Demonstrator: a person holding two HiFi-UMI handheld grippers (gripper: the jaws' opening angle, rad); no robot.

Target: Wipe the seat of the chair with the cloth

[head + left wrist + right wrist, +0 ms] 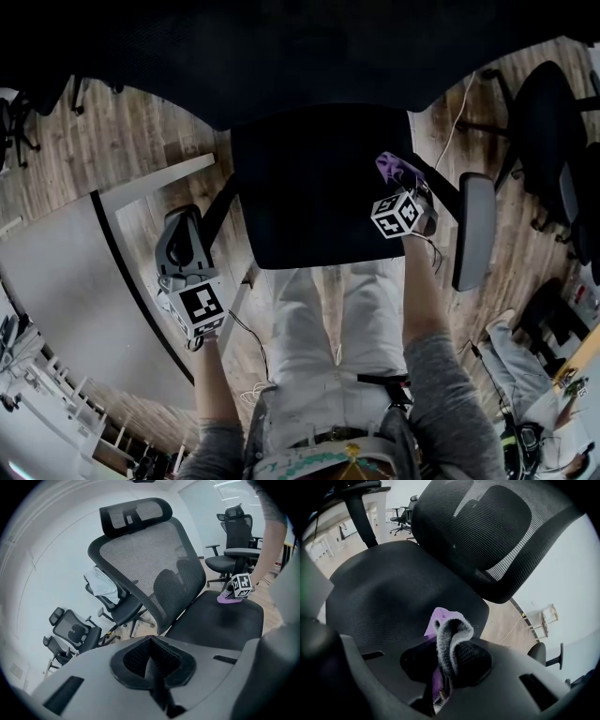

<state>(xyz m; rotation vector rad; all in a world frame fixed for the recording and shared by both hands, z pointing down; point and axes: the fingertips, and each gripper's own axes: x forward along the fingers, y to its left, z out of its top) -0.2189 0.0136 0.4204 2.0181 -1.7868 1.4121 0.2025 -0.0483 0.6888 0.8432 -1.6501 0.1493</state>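
Reaching forward with my right arm (427, 314), I hold the right gripper (397, 185) low on the chair seat (309, 202). Its fingers (472, 660) pinch the purple-and-grey cloth (449, 632) at the seat's right side. My left gripper (179, 232) hangs beside the chair's left, fingers pressed together, empty.

L gripper (181, 230) fingers closed, empty; R gripper (403, 184) fingers clamped on cloth (393, 167), both arms extended.

We see only part of the cloth (449, 634): its lower end is hidden inside the right hand-held gripper (443, 677). The backrest (281, 56) covers the rear edge of the seat (309, 187).
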